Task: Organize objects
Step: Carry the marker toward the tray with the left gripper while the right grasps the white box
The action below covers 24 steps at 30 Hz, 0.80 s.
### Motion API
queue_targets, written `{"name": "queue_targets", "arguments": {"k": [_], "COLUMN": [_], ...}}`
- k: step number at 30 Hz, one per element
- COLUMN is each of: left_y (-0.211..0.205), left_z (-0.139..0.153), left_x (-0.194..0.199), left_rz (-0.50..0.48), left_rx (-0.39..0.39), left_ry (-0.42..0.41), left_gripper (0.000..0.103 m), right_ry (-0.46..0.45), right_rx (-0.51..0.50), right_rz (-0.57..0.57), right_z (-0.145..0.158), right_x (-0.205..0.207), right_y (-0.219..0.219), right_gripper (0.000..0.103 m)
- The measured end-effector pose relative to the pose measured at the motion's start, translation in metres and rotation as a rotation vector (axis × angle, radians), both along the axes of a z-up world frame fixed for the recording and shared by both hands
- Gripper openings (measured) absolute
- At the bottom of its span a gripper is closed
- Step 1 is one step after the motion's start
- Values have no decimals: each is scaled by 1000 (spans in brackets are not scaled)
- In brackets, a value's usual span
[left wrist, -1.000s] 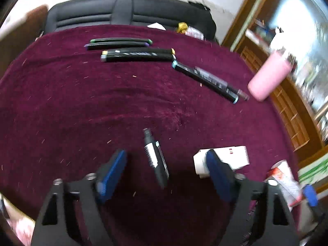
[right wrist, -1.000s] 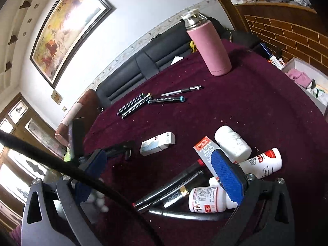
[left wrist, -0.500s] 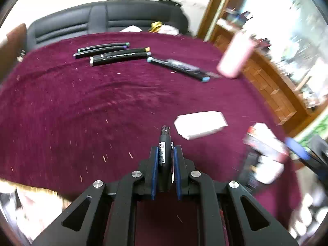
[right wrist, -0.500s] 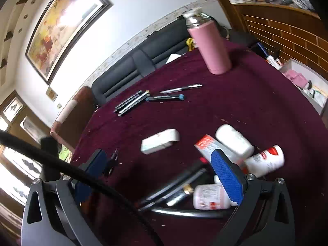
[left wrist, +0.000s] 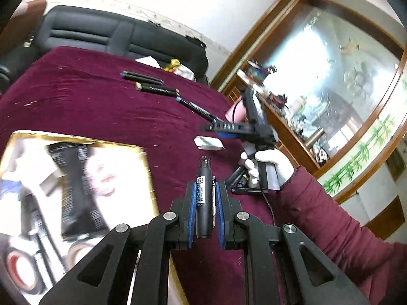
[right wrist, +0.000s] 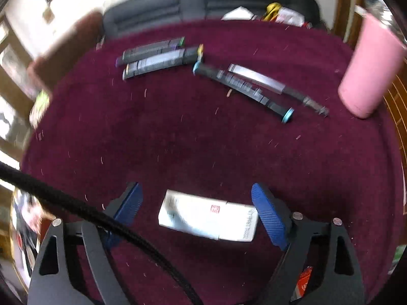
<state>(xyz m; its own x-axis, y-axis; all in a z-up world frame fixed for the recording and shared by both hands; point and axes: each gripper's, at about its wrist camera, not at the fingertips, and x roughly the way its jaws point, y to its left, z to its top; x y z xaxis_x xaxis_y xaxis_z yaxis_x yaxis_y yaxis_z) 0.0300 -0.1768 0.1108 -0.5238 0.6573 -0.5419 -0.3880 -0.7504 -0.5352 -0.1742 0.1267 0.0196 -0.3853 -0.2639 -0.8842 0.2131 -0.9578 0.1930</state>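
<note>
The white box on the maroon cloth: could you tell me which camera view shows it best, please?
The right wrist view: the white box lies large and close between the open right gripper pads, its red mark and side print visible though blurred. The left wrist view shows the same box only small and distant, beyond the pen.

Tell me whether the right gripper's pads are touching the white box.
Apart. The right wrist view shows the white box lying between the right gripper pads with cloth visible on the left side.

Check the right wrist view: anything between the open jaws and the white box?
Nothing visible. The white box lies flat on the maroon cloth between the jaws of the right gripper, which have just been closing and don't press it yet. The markers lie well beyond.
</note>
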Motion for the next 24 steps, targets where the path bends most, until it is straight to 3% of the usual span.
{"name": "queue_targets", "arguments": {"k": [7,11,14,24], "left_y": [-41,-46,-51,-81], "left_z": [-19,-30,-34,-35], "left_x": [14,20,24,56], "left_rz": [60,91,119,200], "left_rx": [58,83,94,101], "left_ry": [-17,-33,-34,-8], "left_gripper": [12,12,12,12], "right_ry": [-17,21,10,66], "right_rx": [166,306,317,150], "right_rz": [165,185,158,70], "right_z": [-9,-12,-7,36], "right_x": [38,54,60,98], "right_y": [-22,-30,-27,-11], "right_gripper": [88,71,57,57]}}
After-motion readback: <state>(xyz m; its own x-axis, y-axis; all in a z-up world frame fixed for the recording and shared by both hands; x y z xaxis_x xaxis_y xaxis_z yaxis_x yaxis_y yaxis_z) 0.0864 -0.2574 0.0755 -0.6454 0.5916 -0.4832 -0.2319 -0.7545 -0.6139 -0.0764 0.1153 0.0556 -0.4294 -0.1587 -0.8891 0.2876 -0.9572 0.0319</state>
